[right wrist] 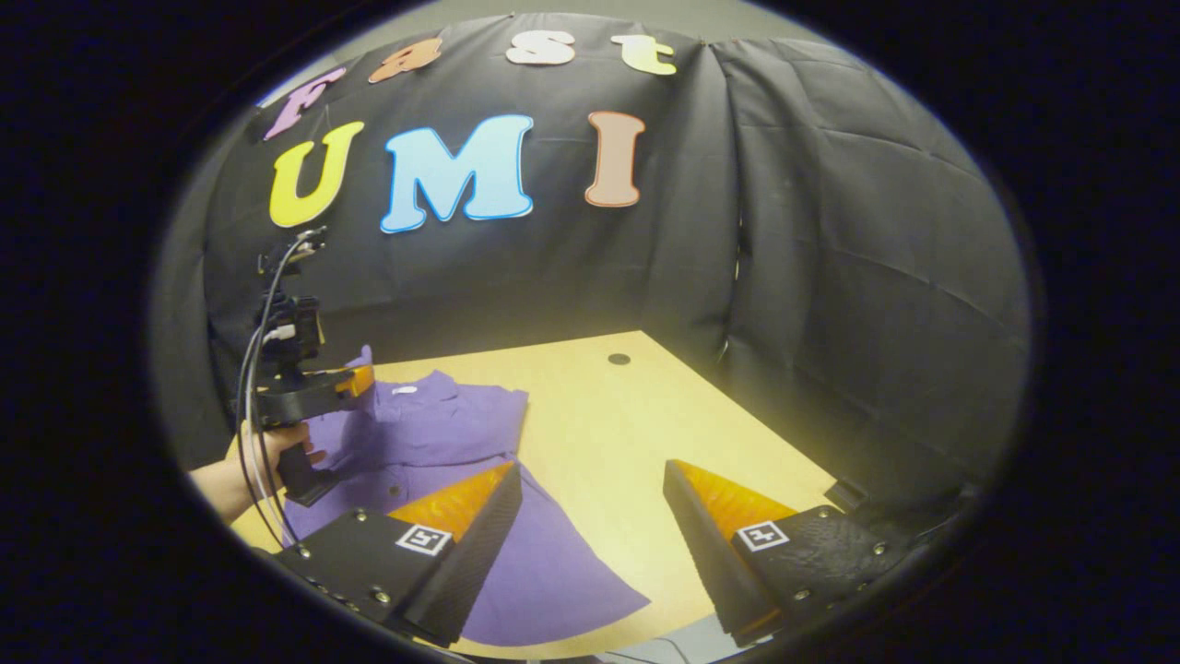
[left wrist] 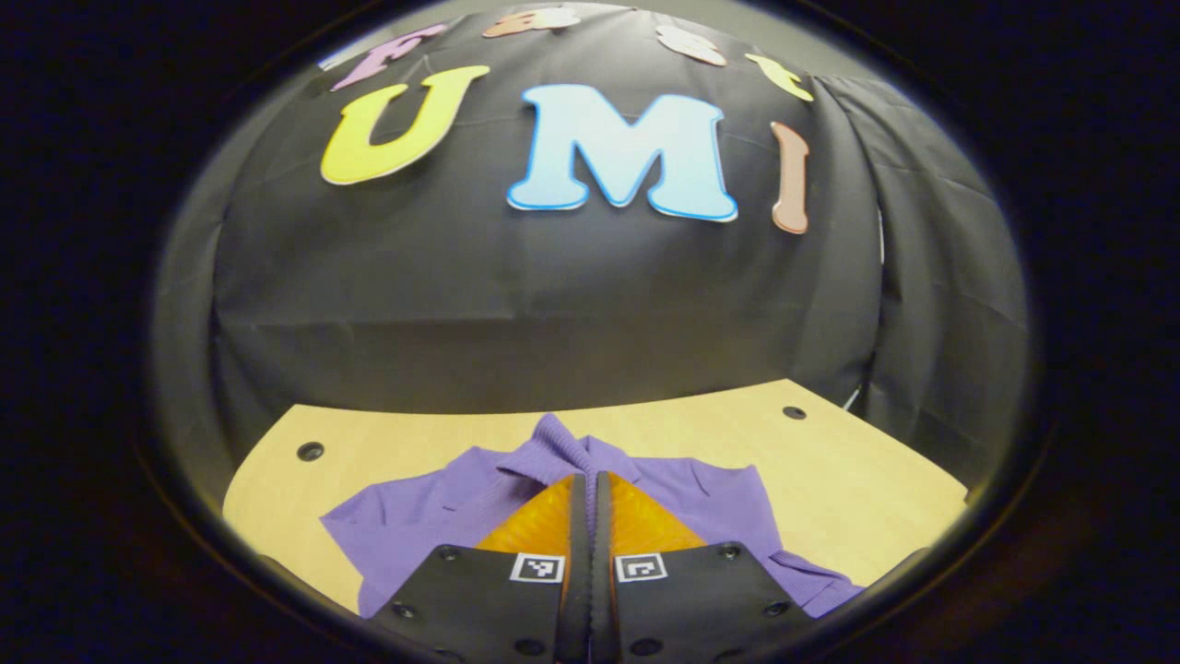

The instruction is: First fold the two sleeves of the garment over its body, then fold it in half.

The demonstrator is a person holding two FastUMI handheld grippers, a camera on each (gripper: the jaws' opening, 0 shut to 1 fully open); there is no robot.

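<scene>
Two grippers are in play over one shirt (left wrist: 433,516) on the table (left wrist: 867,480). In the left gripper view I see my left gripper (left wrist: 590,484) with its fingers pressed flat together; no cloth shows between them. They point toward the collar (left wrist: 553,438), which lies at the far side of the shirt, toward the wall (left wrist: 516,304). The shirt spreads to both sides of the fingers, with a short sleeve (left wrist: 378,530) out to the left in that view. The gripper body covers the near part of the shirt, so I cannot tell how that part lies.

In the right gripper view my right gripper (right wrist: 590,480) has its fingers spread wide apart and holds nothing. Bare table shows between them. One finger (right wrist: 479,526) overlaps the shirt (right wrist: 461,424) in that view; whether it touches the cloth I cannot tell. The other finger stands over bare wood, clear of the shirt. The hem (right wrist: 562,590) fans out below and between the fingers.

Farther off in the same view, the left gripper (right wrist: 355,380) sits above the shirt near the collar end, held by a hand (right wrist: 277,447), with cables (right wrist: 253,369) trailing from it. That unit and hand hide part of the shirt behind them.

Dark round holes (left wrist: 311,451) mark the far table corners. The wall closes the back and one side of the table.
</scene>
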